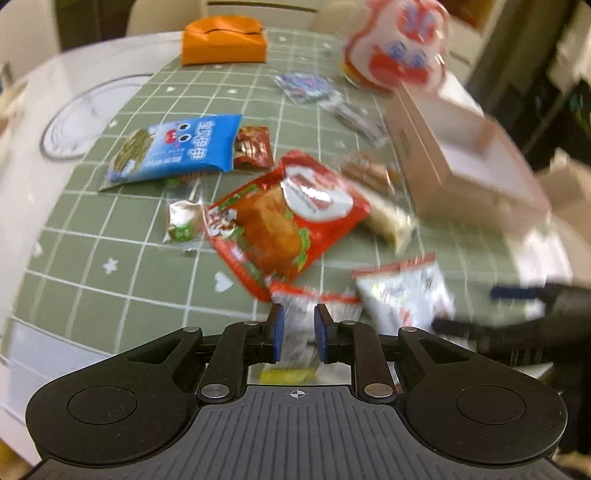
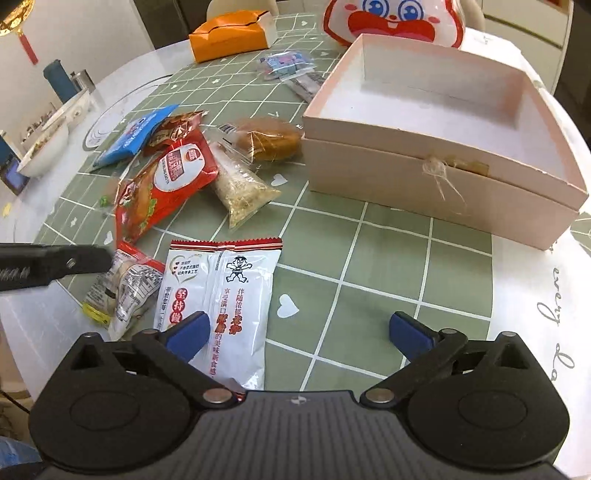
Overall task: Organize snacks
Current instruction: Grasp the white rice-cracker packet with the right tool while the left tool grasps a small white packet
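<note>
My left gripper [image 1: 299, 328] points down at a small clear packet with a red edge [image 1: 314, 295], which lies on the green grid cloth near the table's front. Its blue pads stand a narrow gap apart, with the packet showing in that gap. In the right wrist view the same packet [image 2: 129, 288] rests flat under the left gripper [image 2: 107, 260]. My right gripper [image 2: 299, 328] is wide open just above a white packet with red print [image 2: 221, 306], which lies below its left finger. An open pink box [image 2: 424, 184] stands to the right and behind.
A large red packet [image 2: 166, 181], a blue packet [image 2: 136, 136], a clear grain bar [image 2: 243, 188] and a wrapped cake [image 2: 266, 138] lie mid-table. An orange box [image 2: 229, 37] and a cartoon-face bag [image 2: 395, 18] sit at the back. A bowl [image 2: 44, 147] stands far left.
</note>
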The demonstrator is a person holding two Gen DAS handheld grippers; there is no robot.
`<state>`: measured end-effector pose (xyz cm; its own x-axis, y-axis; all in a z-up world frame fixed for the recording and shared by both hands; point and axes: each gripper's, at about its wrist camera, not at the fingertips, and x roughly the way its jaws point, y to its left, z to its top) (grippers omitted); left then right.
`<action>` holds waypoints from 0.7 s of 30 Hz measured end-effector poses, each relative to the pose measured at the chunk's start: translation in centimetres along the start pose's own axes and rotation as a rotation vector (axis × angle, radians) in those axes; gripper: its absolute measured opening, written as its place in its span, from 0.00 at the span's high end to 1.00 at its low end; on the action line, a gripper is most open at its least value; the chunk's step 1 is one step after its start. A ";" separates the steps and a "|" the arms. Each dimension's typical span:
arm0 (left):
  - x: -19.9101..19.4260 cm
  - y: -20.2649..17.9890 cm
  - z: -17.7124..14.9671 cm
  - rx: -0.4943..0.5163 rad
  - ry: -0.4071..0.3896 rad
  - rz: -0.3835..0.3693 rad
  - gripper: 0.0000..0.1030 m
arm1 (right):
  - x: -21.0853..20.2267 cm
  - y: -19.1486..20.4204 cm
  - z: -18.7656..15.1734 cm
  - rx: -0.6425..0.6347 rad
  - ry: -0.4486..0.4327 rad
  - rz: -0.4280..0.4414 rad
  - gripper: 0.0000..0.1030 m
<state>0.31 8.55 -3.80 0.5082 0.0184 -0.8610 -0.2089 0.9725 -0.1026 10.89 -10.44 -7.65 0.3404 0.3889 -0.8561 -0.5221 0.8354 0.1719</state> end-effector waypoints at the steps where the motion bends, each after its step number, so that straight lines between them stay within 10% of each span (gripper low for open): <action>1: 0.1 -0.3 -0.1 0.030 0.012 0.008 0.79 | 0.0 0.0 -0.1 0.015 -0.006 -0.004 0.00; 21: 2.4 -2.8 -0.3 0.115 0.023 0.017 0.73 | -0.2 0.3 -0.2 0.016 -0.027 -0.013 0.00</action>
<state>1.86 5.82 -5.71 0.4861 0.0308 -0.8734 -0.1193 0.9924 -0.0314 10.56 -10.35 -7.56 0.3683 0.3881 -0.8449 -0.5052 0.8464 0.1686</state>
